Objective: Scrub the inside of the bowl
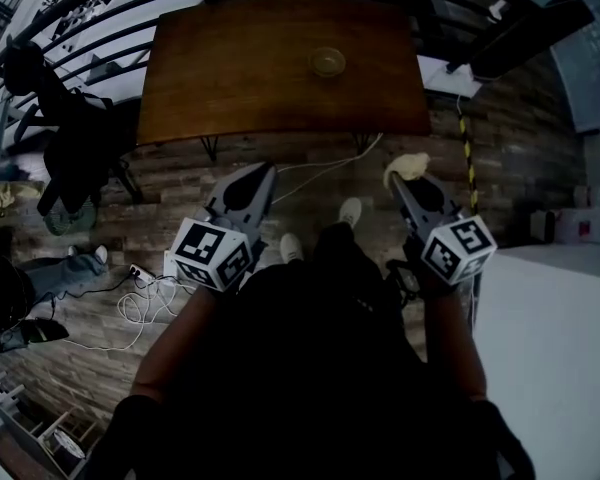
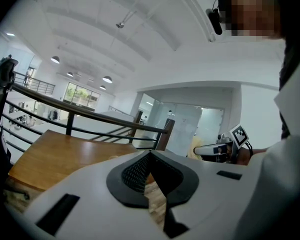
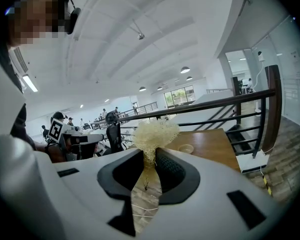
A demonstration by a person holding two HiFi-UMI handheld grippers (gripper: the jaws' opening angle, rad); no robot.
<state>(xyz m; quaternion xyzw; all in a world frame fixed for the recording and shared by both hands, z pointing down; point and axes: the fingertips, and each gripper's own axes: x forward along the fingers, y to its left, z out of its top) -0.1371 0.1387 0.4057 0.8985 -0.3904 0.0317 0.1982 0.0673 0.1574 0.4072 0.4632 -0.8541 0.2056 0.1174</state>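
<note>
the bowl point(image 1: 327, 62) sits alone near the far middle of the wooden table point(image 1: 220, 88), well apart from both tools, with nothing bracing it. the right tool point(image 3: 151, 156) is clamped on the thin neck of a pale, stringy scrubber point(image 3: 155, 133), whose bushy head sticks out past the tips. the left tool point(image 2: 149, 156) has its jaws pressed together on nothing. my first worry is the bowl: it looks small and light, and if the scrubber pushes into it while it stands free, it will likely skate across the smooth top or tip on its rim, perhaps off the far edge. the left tool would have to spread its jaws and pin the rim before any scrubbing, and a careless pinch there could flick the bowl away. second, the grip is only on a narrow bunch of fibres, so hard rubbing could drag the scrubber out or fold it over, leaving hard tips scraping the bowl. white cables point(image 1: 315, 173) trail over the floor point(image 1: 520, 148) in front of the table and could snag a step toward it.
</note>
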